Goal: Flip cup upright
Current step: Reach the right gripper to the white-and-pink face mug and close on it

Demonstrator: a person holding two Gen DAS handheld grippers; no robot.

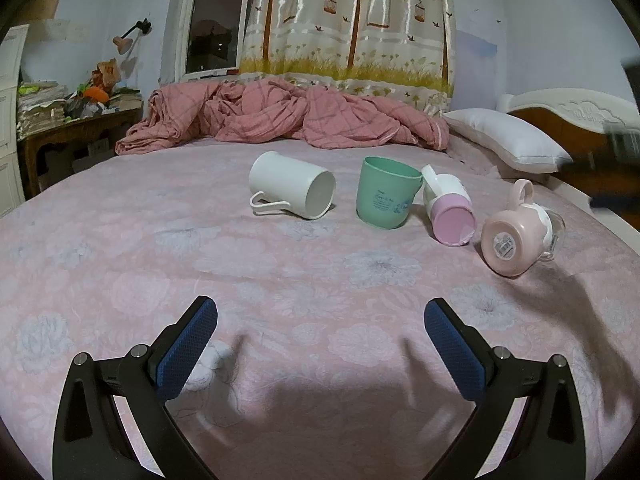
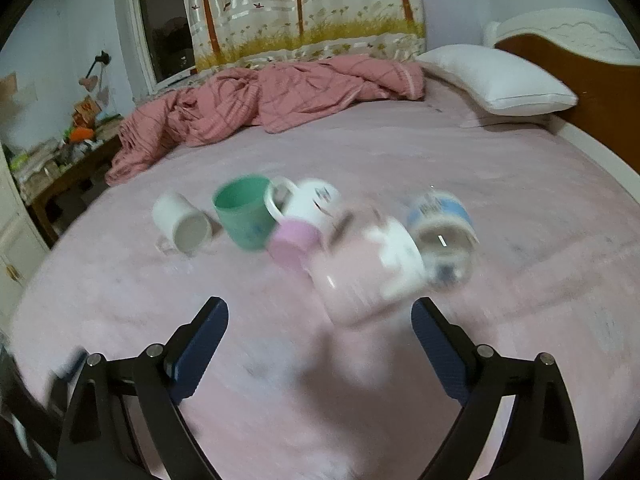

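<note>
Several cups lie on a pink floral bed (image 1: 320,280). A white cup (image 1: 290,190) lies on its side, mouth toward me. A green cup (image 1: 386,192) stands upright. A white-and-pink cup (image 1: 450,210) and a pale pink mug (image 1: 514,232) lie on their sides. My left gripper (image 1: 320,340) is open and empty, well short of the cups. In the blurred right wrist view, my right gripper (image 2: 320,340) is open and empty just before the pale pink mug (image 2: 360,276). The green cup (image 2: 244,216), the white cup (image 2: 182,222) and a blue-banded cup (image 2: 442,232) also show there.
A crumpled pink quilt (image 1: 280,116) lies across the far side of the bed. A white pillow (image 1: 508,140) and a headboard (image 1: 576,116) are at the right. A cluttered wooden table (image 1: 76,120) stands at the left, below a window and curtain.
</note>
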